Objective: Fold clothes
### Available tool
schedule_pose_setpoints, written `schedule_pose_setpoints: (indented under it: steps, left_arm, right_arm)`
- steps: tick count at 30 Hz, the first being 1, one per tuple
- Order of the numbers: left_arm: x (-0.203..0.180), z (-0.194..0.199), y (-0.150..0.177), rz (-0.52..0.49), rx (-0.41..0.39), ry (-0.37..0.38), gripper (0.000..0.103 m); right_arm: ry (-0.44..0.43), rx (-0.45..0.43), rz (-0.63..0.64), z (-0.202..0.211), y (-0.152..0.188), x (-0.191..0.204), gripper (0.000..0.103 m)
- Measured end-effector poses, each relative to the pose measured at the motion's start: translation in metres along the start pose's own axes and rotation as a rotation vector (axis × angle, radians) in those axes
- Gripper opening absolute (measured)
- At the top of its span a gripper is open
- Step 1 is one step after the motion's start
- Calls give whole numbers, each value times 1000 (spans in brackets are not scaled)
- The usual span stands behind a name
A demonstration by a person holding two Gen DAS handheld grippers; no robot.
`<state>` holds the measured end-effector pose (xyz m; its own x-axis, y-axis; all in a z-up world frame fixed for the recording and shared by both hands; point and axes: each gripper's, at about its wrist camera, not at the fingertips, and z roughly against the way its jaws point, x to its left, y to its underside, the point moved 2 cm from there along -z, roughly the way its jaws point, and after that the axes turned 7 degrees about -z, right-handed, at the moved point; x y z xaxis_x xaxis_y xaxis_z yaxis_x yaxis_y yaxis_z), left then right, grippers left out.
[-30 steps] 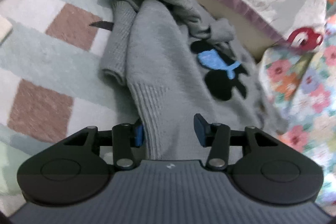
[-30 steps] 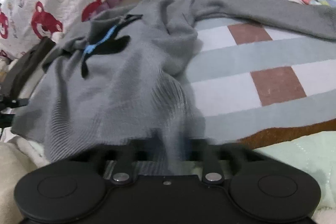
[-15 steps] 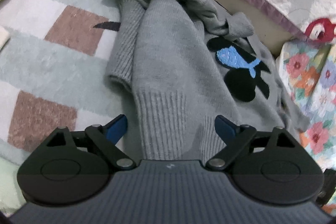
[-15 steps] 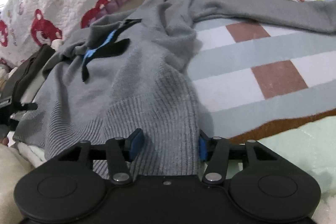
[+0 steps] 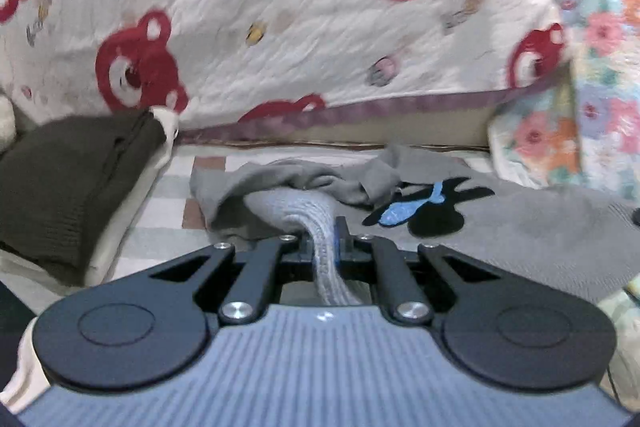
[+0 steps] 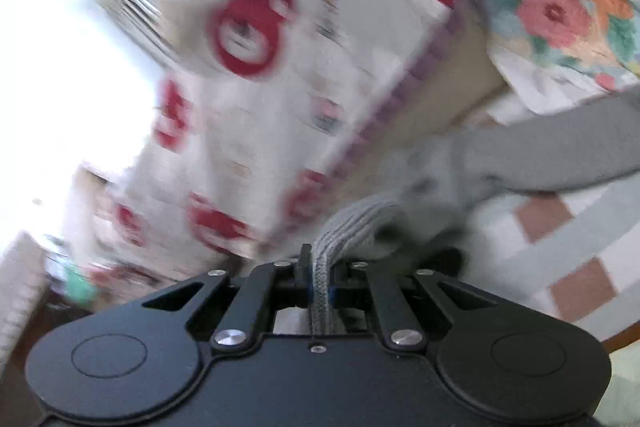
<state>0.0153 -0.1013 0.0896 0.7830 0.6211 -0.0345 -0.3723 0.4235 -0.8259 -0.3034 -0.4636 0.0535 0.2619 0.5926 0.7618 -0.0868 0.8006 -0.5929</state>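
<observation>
Grey knitted sweater (image 5: pixel 540 227) with a black-and-blue appliqué on its front lay partly spread on the checked pastel bed cover (image 5: pixel 168 211), its upper part bunched toward the white quilt printed with red bears (image 5: pixel 280 27). We held the ribbed hem in both tools. The left gripper (image 5: pixel 323 239) was closed on a gathered strip of ribbing that rose from the crumpled heap. The right gripper (image 6: pixel 320 279) was likewise clamped on a ribbed band, with one long grey sleeve (image 6: pixel 560 155) trailing away across the cover.

We judged the following faults possible from this state:

- Slip: each bite took only a narrow rope of knit, and stretchy ribbing could pull out under tension.
- Uneven fold: the body was creased and bunched near the collar, so carrying the hem over would trap wrinkles.
- Snagged sleeve: the loose sleeve could drag or tuck under the body.
- Collision: a folded dark brown knitted garment (image 5: pixel 68 187) sat near the left side, and the sweater could sweep against it.

The right view was heavily blurred, so finer detail there could not be confirmed.
</observation>
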Motion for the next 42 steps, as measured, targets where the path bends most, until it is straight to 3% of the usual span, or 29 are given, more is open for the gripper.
schedule_pose_setpoints:
  steps: [2,5,6,8,12,15,18,20,24,27,30,31,35,36,39,42]
  left_arm:
    - [-10,-9,32,-38,105,-21,6]
    - [-21,-29,82,-65,271,-25,6]
    - [-23,-40,100,-56,330,-10,6]
    - [-23,-47,121,-46,373,-5,6]
    - [-13,-36,113,34,334,-5,6]
    - [-24,-25,105,-4,302,-19,6]
    - [-31,-31,113,-56,347,-46,8]
    - [-34,-37,123,-73,377,-60,7]
    - [-27,-27,122,-13,352,-61,12]
    - [-17,-24,118,10,340,-75,12]
    - [-4,-23,114,27,329,-95,16]
    - [0,-23,113,33,326,-101,17]
    - [17,-22,107,56,311,-127,29]
    - [21,-21,106,61,307,-133,34]
    - [34,-27,98,85,312,-147,41]
    - [37,-44,83,92,309,-127,42]
  right_arm:
    - [99,18,90,23,17,10,10]
    - [296,120,65,26,54,-25,10]
    - [333,152,22,25,66,-39,10]
    - [379,177,35,20,82,-49,10]
    - [405,176,96,14,80,-47,10]
    - [354,143,89,24,65,-36,10]
    - [333,147,146,28,64,-26,10]
    - [406,191,226,17,74,-29,10]
    - [574,342,349,-6,104,-46,10]
    - [633,416,427,-15,115,-46,10]
    - [679,411,467,-14,108,-40,14]
    - [706,404,482,-13,105,-39,21]
    - [891,311,607,-1,93,-29,29]
    - [888,279,615,2,89,-24,29]
    - [768,234,501,-5,70,-8,35]
    - [603,319,418,-46,67,15,40]
